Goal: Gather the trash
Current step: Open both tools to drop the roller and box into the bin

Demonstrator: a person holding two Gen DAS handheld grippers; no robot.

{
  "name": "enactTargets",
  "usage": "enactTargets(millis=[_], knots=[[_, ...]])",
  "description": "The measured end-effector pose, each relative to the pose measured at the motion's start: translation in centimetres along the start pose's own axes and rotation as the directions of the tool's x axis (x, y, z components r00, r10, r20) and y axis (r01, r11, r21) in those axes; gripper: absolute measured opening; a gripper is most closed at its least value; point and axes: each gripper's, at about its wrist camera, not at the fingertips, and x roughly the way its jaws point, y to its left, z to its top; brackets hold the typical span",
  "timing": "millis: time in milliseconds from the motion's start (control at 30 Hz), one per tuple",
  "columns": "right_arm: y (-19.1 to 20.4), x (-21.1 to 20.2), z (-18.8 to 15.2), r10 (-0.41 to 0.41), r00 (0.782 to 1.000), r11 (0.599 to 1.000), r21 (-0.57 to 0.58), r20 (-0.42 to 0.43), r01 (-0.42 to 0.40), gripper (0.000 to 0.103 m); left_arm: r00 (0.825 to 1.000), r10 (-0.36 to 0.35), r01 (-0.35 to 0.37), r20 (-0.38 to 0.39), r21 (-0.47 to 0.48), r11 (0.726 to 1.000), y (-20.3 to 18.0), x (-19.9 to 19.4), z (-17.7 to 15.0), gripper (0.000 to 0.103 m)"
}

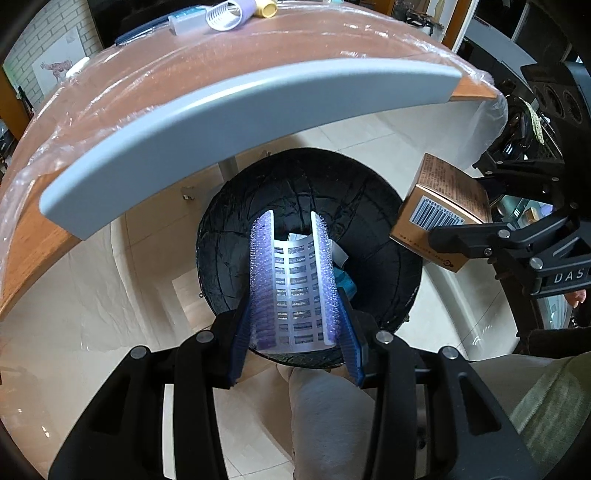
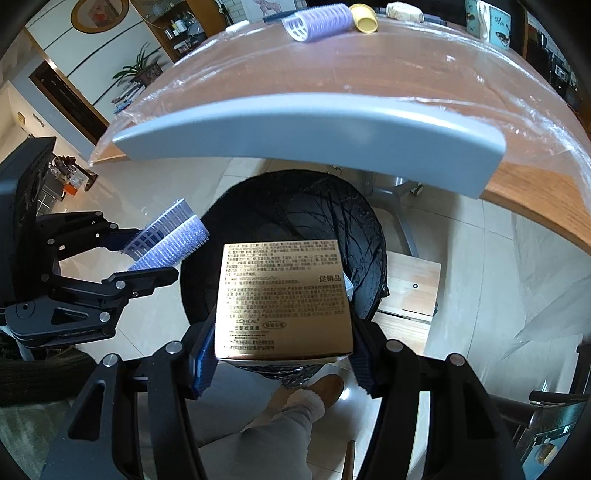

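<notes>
Both grippers are hanging over the black-lined trash bin [image 1: 310, 236], below the front edge of the wooden table [image 1: 155, 88]. With our left gripper [image 1: 295, 336] we are clamping a broken half of a purple hair roller [image 1: 293, 280] between the blue pads [image 1: 240, 332], its white slotted inner side facing the camera and its far end reaching over the bin's opening. With our right gripper [image 2: 282, 354] we are pinching a gold L'Oréal carton [image 2: 284, 299] by its two sides, the printed face turned up toward the lens and the bin [image 2: 295, 206] lying directly beneath it. In the left wrist view that carton [image 1: 439, 210] is showing its barcode just beside the bin's right rim, held in the other gripper [image 1: 491, 236]. Some paper and a teal scrap [image 1: 347, 280] are lying inside the bin. Back on the plastic-covered tabletop, a whole purple roller [image 2: 321, 22] and a yellow cap [image 2: 364, 18] are lying next to each other near the far edge. Our slippered foot [image 2: 317, 395] is showing on the tiled floor beside the bin.
</notes>
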Motion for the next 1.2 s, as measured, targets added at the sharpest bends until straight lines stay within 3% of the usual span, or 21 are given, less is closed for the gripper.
enactTargets(millis=[1033,1133,1200], knots=[[-1.4,3.8,1.1,-0.043,0.996,0.999,0.001,-0.074,0.043,0.059,0.999,0.018,-0.018,-0.041,0.005,1.0,-0.2,1.7,1.3,0.044],[-1.6,3.8,1.2,-0.049,0.996,0.999,0.014,-0.073,0.05,0.06,0.999,0.026,-0.025,-0.045,0.003,1.0,-0.1,1.7,1.4,0.05],[-1.9,3.6,1.2,-0.047,0.996,0.998,0.031,-0.074,0.05,0.07,0.999,0.016,-0.016,-0.044,-0.001,1.0,-0.1,1.7,1.4,0.056]])
